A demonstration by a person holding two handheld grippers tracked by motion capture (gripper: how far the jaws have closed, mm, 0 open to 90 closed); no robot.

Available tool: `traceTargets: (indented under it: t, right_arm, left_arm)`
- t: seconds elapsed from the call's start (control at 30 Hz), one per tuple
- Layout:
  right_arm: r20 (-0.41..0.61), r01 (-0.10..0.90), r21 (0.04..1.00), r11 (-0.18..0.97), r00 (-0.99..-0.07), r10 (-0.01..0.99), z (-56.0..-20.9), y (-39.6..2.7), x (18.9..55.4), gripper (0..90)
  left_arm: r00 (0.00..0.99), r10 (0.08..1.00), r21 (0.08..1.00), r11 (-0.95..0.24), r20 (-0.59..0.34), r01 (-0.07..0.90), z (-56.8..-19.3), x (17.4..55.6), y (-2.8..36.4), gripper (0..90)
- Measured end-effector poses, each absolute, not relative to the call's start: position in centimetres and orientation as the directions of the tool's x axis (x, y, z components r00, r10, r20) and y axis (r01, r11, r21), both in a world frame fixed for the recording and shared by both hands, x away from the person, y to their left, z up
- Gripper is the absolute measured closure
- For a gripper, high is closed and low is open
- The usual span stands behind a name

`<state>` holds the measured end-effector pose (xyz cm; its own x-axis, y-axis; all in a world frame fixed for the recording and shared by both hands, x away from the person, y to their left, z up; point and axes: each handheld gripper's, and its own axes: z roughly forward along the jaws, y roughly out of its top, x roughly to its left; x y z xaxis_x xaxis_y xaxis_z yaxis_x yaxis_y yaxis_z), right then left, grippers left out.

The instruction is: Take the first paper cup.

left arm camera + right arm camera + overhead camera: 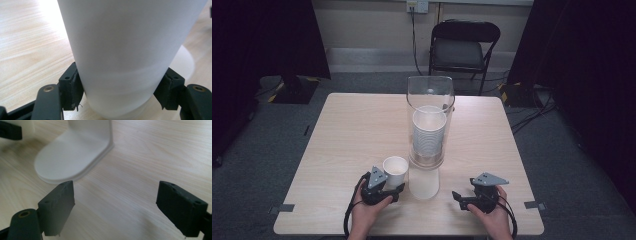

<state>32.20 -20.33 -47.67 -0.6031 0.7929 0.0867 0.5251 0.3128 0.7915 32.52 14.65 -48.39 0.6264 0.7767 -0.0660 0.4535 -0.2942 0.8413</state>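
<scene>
On the pale wooden tabletop (352, 130), the tall clear plastic cup dispenser (430, 120) with its stack of white cups could tip if bumped. Just beside its white base (424, 184) stands the small white paper cup (395, 171), clamped by the left hand-held gripper (388, 189); squeezing harder could crush its thin wall. The right hand-held gripper (459, 199) rests wide and empty nearby.

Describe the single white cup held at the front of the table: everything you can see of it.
The white paper cup is plain, smooth and matte, tapering toward its base, with a rolled rim and an open mouth that looks empty. It stands upright near the table's front edge, left of the clear dispenser's white base. The left claw is shut on its lower wall, one pad pressing each side. Whether its bottom rests on the table is unclear.
</scene>
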Motion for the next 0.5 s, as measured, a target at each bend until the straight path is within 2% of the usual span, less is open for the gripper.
traceTargets:
  t: [0.13, 0.23, 0.37, 0.5]
  right_arm:
    - [0.103, 0.513, 0.805, 0.297, -0.614, 0.783, -46.4, -19.5, 31.8, 17.9]
    - [0.125, 0.502, 0.814, 0.292, -0.642, 0.757, -45.4, -18.8, 31.5, 25.2]
    - [0.145, 0.496, 0.819, 0.287, -0.664, 0.734, -44.2, -17.7, 31.1, 25.3]
    - [0.167, 0.501, 0.818, 0.284, -0.678, 0.715, -43.3, -16.5, 30.8, 30.5]
  left_arm:
    - [0.667, 0.743, 0.850, -0.313, -0.059, 0.424, -48.1, 31.8, 15.1, 32.7]
    - [0.710, 0.701, 0.860, -0.322, -0.065, 0.397, -48.2, 31.1, 15.1, 32.6]
    - [0.751, 0.657, 0.880, -0.312, -0.073, 0.359, -48.3, 30.4, 14.6, 32.4]
    - [0.768, 0.637, 0.869, -0.341, -0.068, 0.360, -48.5, 30.0, 14.1, 32.3]
